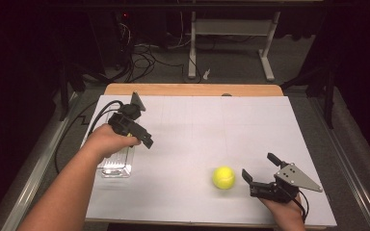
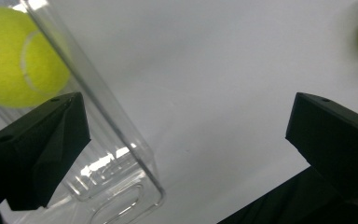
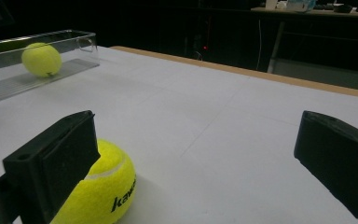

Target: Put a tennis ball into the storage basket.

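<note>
Evidently the work in hand was gathering tennis balls into the clear plastic box [image 1: 117, 166] at the left edge of the white table [image 1: 197, 120]: one ball [image 3: 41, 59] already lay inside it, seen through the wall in the right gripper view, and a second, loose tennis ball [image 1: 223, 177] sat on the bare table toward the near right. The right gripper [image 1: 260, 172] rested low at the near right corner with its jaws spread wide and nothing between them; the loose ball lay just beside its left jaw, near it but outside the gap, and whether it touched could not be told. By my reading this was the approach to the pickup, the grasp not yet made. The next move would call for swinging that gripper leftward until the ball sat squarely between the jaws, then closing gently, since a round ball nudged off-centre could roll away. The left gripper [image 1: 142, 132] hovered over the box, tilted down toward the table, jaws likewise wide apart and empty, forearm reaching in from the near left; the right wrist sat low.
</note>
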`<control>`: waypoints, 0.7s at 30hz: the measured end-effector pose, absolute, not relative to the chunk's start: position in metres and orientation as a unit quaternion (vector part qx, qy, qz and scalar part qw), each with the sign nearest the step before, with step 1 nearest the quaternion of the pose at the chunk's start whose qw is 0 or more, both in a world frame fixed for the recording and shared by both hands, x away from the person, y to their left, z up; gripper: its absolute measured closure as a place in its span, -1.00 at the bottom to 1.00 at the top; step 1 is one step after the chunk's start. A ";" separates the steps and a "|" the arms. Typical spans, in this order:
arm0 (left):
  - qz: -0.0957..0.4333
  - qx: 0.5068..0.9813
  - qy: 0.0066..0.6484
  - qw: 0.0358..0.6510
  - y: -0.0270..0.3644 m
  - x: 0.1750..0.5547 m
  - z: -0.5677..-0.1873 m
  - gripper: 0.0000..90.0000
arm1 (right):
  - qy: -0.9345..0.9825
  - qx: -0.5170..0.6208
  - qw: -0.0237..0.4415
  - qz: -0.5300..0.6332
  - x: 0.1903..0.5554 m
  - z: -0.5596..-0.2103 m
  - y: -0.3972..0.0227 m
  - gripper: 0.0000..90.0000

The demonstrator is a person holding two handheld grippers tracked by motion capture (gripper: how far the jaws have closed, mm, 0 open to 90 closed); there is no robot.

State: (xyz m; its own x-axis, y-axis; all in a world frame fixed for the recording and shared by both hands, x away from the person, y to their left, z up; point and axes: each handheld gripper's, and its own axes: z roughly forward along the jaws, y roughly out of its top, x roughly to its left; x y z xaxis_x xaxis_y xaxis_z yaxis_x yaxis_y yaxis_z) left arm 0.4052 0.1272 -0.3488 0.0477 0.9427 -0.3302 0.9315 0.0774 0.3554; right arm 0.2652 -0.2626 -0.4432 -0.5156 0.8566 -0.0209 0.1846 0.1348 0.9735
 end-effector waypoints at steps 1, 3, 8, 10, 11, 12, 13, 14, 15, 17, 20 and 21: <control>0.016 0.683 0.686 0.250 0.124 0.403 -0.348 -0.98 | 0.685 0.380 0.313 0.537 0.265 -0.443 -0.263 -0.99; 0.019 0.682 0.683 0.261 0.119 0.398 -0.346 -0.98 | 0.686 0.379 0.314 0.536 0.265 -0.443 -0.262 -0.99; 0.018 0.700 0.662 0.266 0.104 0.385 -0.346 -0.98 | 0.686 0.376 0.316 0.537 0.264 -0.442 -0.262 -0.99; 0.017 0.701 0.661 0.268 0.100 0.381 -0.347 -0.98 | 0.686 0.376 0.315 0.537 0.264 -0.442 -0.262 -0.99; 0.016 0.705 0.657 0.266 0.097 0.379 -0.347 -0.98 | 0.686 0.376 0.315 0.538 0.263 -0.442 -0.262 -0.99; 0.016 0.706 0.654 0.270 0.092 0.376 -0.348 -0.98 | 0.686 0.375 0.316 0.538 0.263 -0.442 -0.263 -0.99; 0.016 0.706 0.654 0.270 0.092 0.376 -0.348 -0.98 | 0.686 0.375 0.316 0.538 0.263 -0.442 -0.263 -0.99; 0.010 0.708 0.651 0.274 0.090 0.374 -0.348 -0.98 | 0.684 0.377 0.315 0.540 0.263 -0.441 -0.264 -0.99; 0.007 0.711 0.645 0.278 0.089 0.371 -0.349 -0.98 | 0.683 0.377 0.315 0.540 0.263 -0.441 -0.264 -0.99; -0.002 0.712 0.642 0.285 0.085 0.366 -0.354 -0.98 | 0.683 0.377 0.315 0.540 0.263 -0.441 -0.264 -0.99; 0.003 0.717 0.637 0.283 0.084 0.358 -0.367 -0.98 | 0.683 0.376 0.316 0.540 0.263 -0.441 -0.264 -0.99; 0.002 0.719 0.635 0.283 0.084 0.355 -0.371 -0.98 | 0.683 0.376 0.316 0.540 0.263 -0.441 -0.264 -0.99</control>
State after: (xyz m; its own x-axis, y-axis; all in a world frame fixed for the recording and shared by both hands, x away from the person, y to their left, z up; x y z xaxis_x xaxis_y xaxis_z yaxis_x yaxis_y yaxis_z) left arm 0.3545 0.0835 -0.3710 0.1937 0.9138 -0.3570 0.9118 -0.0333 0.4094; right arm 0.2632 -0.2639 -0.4407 -0.5185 0.8547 -0.0253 0.1724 0.1335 0.9759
